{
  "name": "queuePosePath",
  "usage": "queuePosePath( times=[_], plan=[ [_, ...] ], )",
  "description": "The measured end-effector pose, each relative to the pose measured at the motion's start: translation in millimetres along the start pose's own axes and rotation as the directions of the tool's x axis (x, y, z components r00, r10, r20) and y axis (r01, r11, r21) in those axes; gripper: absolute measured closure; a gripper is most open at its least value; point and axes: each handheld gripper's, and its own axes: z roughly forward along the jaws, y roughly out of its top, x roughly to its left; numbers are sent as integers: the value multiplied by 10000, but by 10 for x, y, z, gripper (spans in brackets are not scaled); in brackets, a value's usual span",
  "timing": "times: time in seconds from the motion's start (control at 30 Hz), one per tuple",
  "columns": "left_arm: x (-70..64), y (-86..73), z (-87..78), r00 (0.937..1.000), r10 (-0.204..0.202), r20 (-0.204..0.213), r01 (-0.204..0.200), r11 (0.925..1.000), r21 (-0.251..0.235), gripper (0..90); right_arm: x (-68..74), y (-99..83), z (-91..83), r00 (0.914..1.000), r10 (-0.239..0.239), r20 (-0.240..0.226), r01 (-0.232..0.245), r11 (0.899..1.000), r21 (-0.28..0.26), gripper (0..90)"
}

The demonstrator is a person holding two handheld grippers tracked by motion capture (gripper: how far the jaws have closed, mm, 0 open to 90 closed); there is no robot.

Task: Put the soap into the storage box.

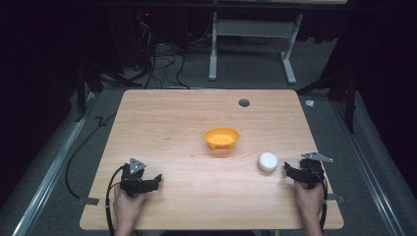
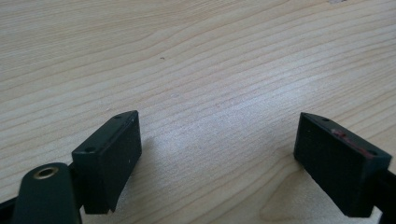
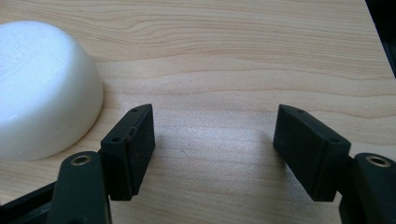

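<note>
An orange bowl [image 1: 222, 137] sits near the middle of the wooden table [image 1: 187, 113]. To its right and nearer me lies a white rounded bar, like soap [image 1: 267, 162] [image 3: 42, 88]. My right gripper [image 1: 287, 170] [image 3: 215, 140] rests on the table just right of the bar, open, its jaws spread over bare wood with the bar outside the left jaw. At the table's front left, my left gripper [image 1: 156, 180] [image 2: 219, 158] is open with nothing between its jaws.
A dark round grommet hole [image 1: 244, 103] lies near the table's far edge. Cables trail from both grippers off the front edge. Beyond the table stand a white desk frame [image 1: 253, 44] and loose cables [image 1: 162, 61] on the floor.
</note>
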Motion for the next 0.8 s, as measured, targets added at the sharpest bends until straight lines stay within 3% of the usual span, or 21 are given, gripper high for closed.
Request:
queuePosePath(
  times=[0.8],
  plan=[
    [2, 0, -4, 10000, -6, -16, 6, 10000, 27, 160, -4, -1, -3, 9999, -35, -110, 35, 10000, 13, 290]
  ],
)
